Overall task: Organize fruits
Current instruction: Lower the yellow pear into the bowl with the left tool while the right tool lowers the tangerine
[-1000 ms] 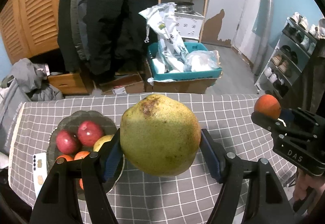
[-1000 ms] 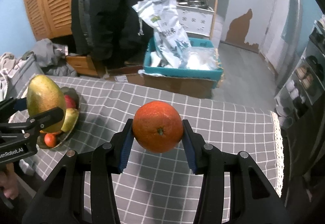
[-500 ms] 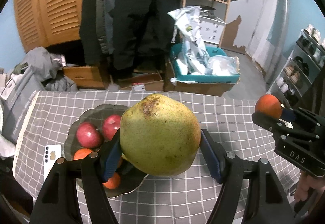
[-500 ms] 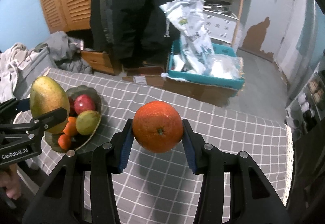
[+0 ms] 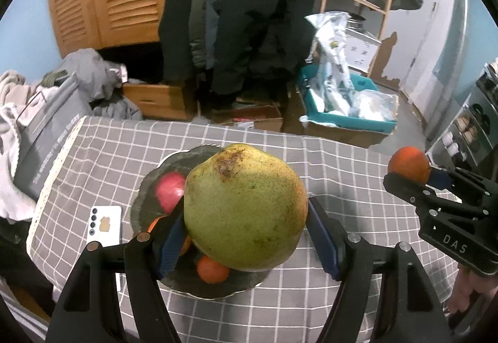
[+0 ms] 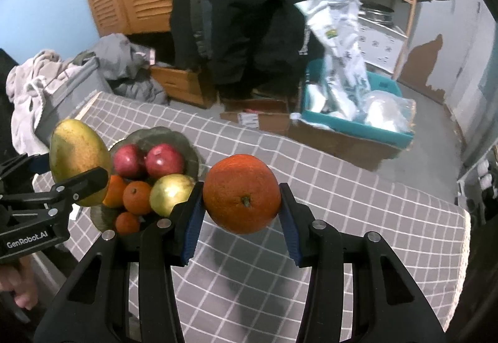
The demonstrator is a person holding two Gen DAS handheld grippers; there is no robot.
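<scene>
Fruits are split between a dark bowl (image 6: 186, 144) on the checked table (image 6: 342, 187) and the two grippers. Left gripper (image 5: 246, 228) has its fingers clamped on a large green pear (image 5: 246, 206) above the bowl. Right gripper (image 6: 241, 209) has its fingers clamped on an orange (image 6: 242, 193) just beside the bowl. A phone (image 5: 104, 226) lies left of the bowl.

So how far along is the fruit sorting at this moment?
Done: the bowl already holds two red apples, a yellow-green fruit and small oranges. In hand: the left gripper grips a pear above the bowl, the right gripper an orange. Left: setting both down.
</scene>
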